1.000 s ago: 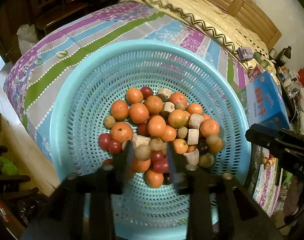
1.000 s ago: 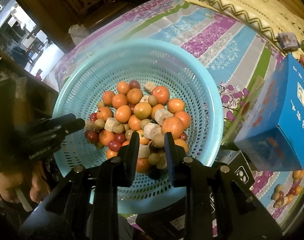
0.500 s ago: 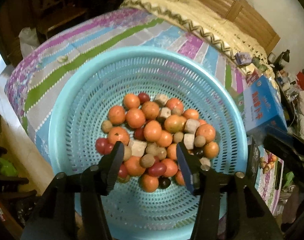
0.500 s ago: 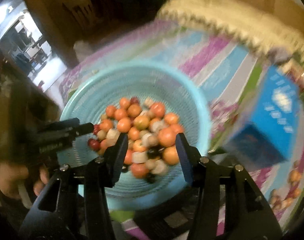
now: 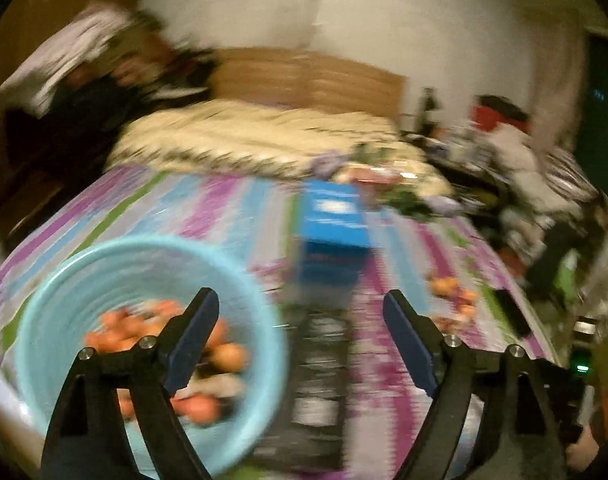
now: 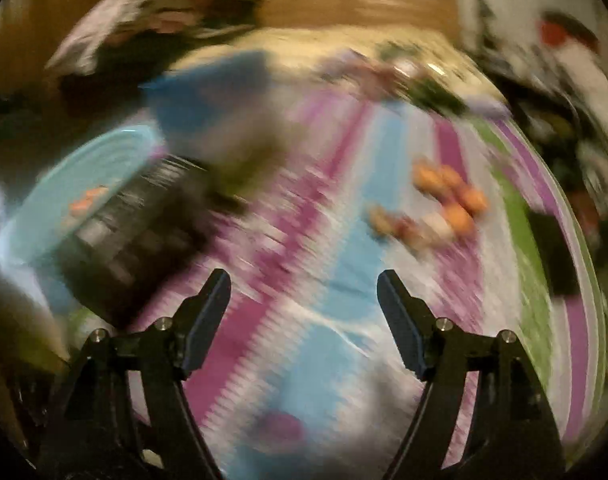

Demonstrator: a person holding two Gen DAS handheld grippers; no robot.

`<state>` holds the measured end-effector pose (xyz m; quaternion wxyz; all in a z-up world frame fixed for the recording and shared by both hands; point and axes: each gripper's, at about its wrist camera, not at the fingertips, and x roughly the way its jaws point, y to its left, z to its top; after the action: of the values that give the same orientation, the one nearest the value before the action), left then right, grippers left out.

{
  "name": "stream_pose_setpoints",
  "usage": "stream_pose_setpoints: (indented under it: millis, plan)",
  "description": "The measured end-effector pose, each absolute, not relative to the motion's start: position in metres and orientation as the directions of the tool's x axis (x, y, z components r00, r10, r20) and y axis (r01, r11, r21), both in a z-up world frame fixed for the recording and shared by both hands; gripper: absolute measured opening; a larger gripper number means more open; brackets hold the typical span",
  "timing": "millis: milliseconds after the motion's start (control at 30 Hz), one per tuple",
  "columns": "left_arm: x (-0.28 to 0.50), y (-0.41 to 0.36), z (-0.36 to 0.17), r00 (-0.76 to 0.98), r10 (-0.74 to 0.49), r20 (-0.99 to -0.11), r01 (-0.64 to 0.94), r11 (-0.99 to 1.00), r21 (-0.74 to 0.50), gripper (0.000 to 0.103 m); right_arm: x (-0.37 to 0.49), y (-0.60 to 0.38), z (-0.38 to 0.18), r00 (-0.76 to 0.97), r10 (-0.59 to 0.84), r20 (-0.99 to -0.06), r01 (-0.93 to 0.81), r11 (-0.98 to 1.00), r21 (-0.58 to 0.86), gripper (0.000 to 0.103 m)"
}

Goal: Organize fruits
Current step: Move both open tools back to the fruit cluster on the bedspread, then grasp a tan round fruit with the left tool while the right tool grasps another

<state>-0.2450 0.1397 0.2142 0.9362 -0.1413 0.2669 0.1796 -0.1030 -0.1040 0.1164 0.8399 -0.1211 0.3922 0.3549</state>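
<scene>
striped bedspread (image 5: pixel 232 204) holds blue box (image 5: pixel 332 226), its writing blurred beyond reading

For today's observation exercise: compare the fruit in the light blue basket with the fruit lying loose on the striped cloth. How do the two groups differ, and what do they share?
1. The basket fruit sits inside the light blue basket; the loose fruit lies bare on the striped cloth.
2. The basket fruit is the bigger pile; the loose fruit is a small cluster.
3. The basket fruit shows behind the open left gripper; the loose fruit lies ahead of the open right gripper, to its right.

Both are mostly orange and blurred.
</scene>
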Motion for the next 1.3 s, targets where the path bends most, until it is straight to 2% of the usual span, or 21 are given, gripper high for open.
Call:
stream_pose_setpoints:
  millis: [133, 200, 367, 433, 467, 533, 700, 767, 1067, 1167, 1233, 1300]
  plan:
    - [-0.2, 0.084, 0.205, 0.803, 0.134, -0.58, -0.275, 0.948, -0.16, 0.087, -0.082, -0.148, 0.106, 0.469, 0.455, -0.757, -0.622, 0.779, 0.083, 0.076]
    - [-0.178, 0.062, 0.19, 0.786, 0.074, -0.613, -0.226, 0.958, -0.175, 0.087, -0.071, -0.161, 0.103, 0.468, 0.452, -0.759, -0.607, 0.789, 0.096, 0.072]
    - [-0.126, 0.043, 0.129, 0.707, -0.038, -0.706, -0.219, 0.938, -0.269, 0.087, -0.063, -0.183, 0.088, 0.436, 0.453, -0.778, -0.589, 0.797, 0.134, 0.06]
    - [-0.103, 0.041, 0.098, 0.678, -0.059, -0.732, -0.234, 0.927, -0.292, 0.085, -0.061, -0.19, 0.083, 0.422, 0.459, -0.782, -0.585, 0.797, 0.151, 0.059]
    - [-0.095, 0.039, 0.086, 0.665, -0.066, -0.744, -0.235, 0.927, -0.292, 0.083, -0.059, -0.194, 0.08, 0.417, 0.46, -0.784, -0.581, 0.798, 0.159, 0.059]
    - [-0.07, 0.035, 0.059, 0.632, -0.1, -0.769, -0.219, 0.929, -0.3, 0.064, -0.056, -0.2, 0.074, 0.406, 0.461, -0.789, -0.577, 0.799, 0.17, 0.059]
    - [-0.029, 0.025, 0.014, 0.588, -0.176, -0.79, -0.201, 0.914, -0.353, 0.047, -0.048, -0.212, 0.063, 0.38, 0.463, -0.801, -0.565, 0.802, 0.196, 0.055]
    - [-0.018, 0.021, 0.006, 0.586, -0.181, -0.79, -0.198, 0.913, -0.356, 0.045, -0.044, -0.216, 0.06, 0.374, 0.463, -0.804, -0.561, 0.803, 0.201, 0.052]
    - [0.017, 0.015, 0.002, 0.6, -0.137, -0.788, -0.205, 0.926, -0.317, 0.045, -0.031, -0.219, 0.049, 0.351, 0.469, -0.81, -0.549, 0.804, 0.229, 0.05]
    - [0.019, 0.013, 0.002, 0.6, -0.116, -0.791, -0.201, 0.936, -0.29, 0.037, -0.029, -0.216, 0.049, 0.345, 0.474, -0.81, -0.549, 0.802, 0.235, 0.045]
    - [0.016, 0.011, 0.004, 0.603, -0.125, -0.788, -0.183, 0.94, -0.289, 0.025, -0.028, -0.214, 0.049, 0.344, 0.475, -0.81, -0.546, 0.803, 0.239, 0.041]
    - [0.011, 0.007, 0.009, 0.606, -0.096, -0.79, -0.183, 0.95, -0.255, 0.025, -0.024, -0.208, 0.049, 0.338, 0.483, -0.808, -0.55, 0.798, 0.247, 0.036]
